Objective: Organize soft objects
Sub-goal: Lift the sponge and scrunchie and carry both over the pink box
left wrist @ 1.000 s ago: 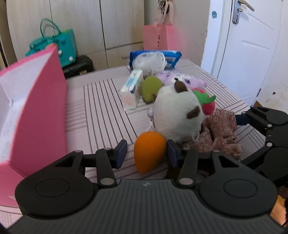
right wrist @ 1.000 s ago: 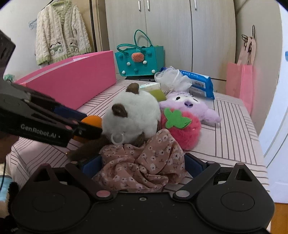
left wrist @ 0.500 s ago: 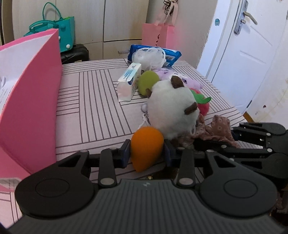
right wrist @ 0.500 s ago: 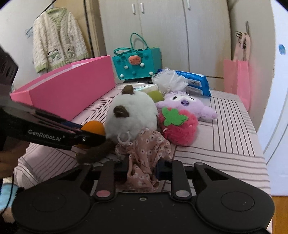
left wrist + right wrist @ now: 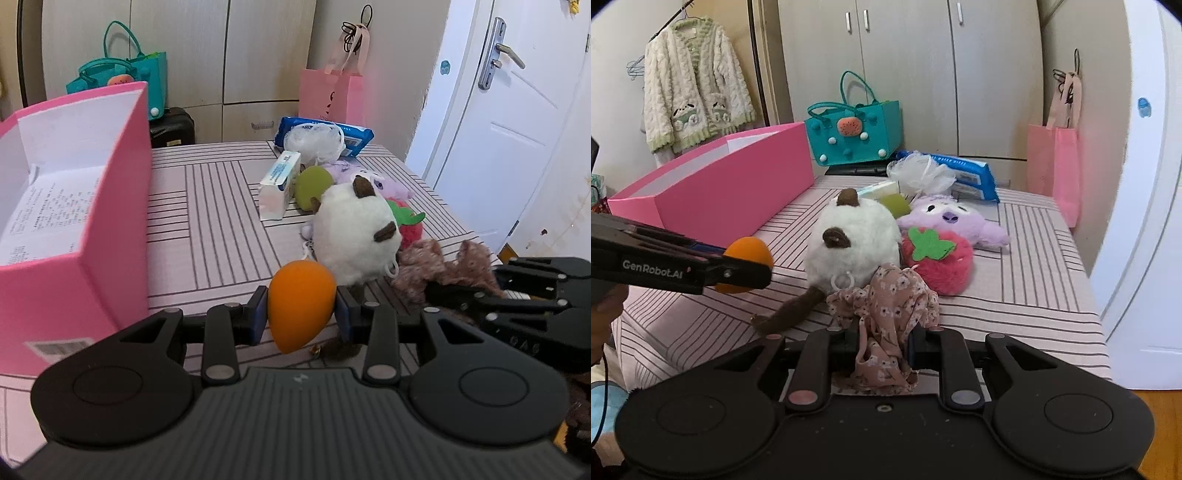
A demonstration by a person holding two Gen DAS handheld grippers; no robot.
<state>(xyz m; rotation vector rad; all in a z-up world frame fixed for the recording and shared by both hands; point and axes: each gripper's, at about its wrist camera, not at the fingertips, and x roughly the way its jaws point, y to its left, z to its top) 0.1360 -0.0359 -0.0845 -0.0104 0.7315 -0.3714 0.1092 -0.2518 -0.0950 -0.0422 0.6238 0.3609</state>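
Sponge (image 5: 301,308), orange and egg-shaped, sits pinched between our left tongs (image 5: 300,314) just above the striped worktop (image 5: 207,206), beside the white plush (image 5: 356,236). Our right tongs (image 5: 882,341) are clamped on the floral cloth (image 5: 886,306), bunched so it lifts in one piece. We judge both are bound for the open pink box (image 5: 110,206) on our left, near enough for a short carry.

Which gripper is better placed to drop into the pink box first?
Left gripper: shut on the orange egg-shaped sponge, beside the open pink cardboard box. The right gripper is farther off.
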